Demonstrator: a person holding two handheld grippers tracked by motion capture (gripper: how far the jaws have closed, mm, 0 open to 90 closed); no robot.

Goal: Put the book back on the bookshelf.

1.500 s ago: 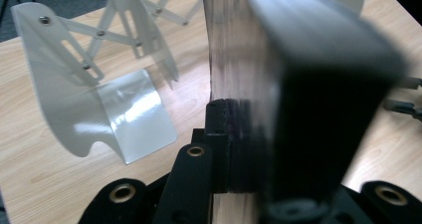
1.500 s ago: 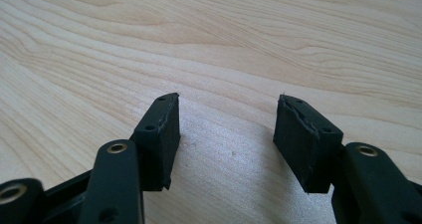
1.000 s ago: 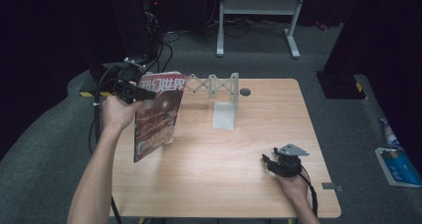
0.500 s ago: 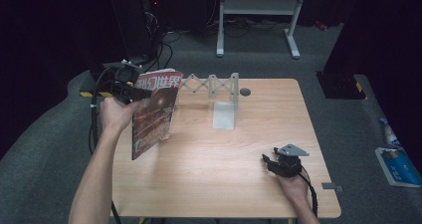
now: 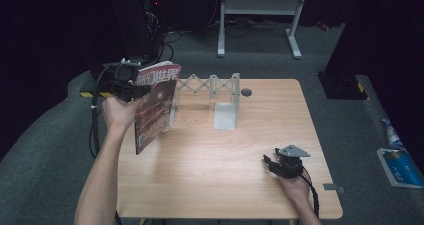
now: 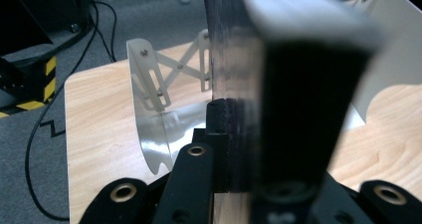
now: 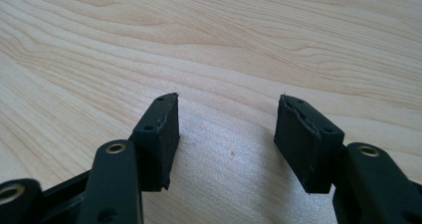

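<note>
Red-covered magazine (image 5: pixel 156 105) stands upright above the table's (image 5: pixel 210 185) left rear corner, clamped in the left gripper (image 5: pixel 135 91), its long axis vertical, just left of the metal rack (image 5: pixel 220 92). Right gripper (image 5: pixel 274 163) rests open, empty, well apart.

A light wooden counter (image 5: pixel 220 155) carries a white expanding rack (image 5: pixel 215 92) along its far edge, with a small dark round disc (image 5: pixel 246 92) just to the right of the rack. Beyond the counter's far edge stands a grey metal stand (image 5: pixel 260 7) on the grey carpet. To the counter's right lies a blue packet (image 5: pixel 399 166), and near its far left corner runs a yellow-and-black striped strip (image 5: pixel 92 94) among black cables (image 5: pixel 167 37).
</note>
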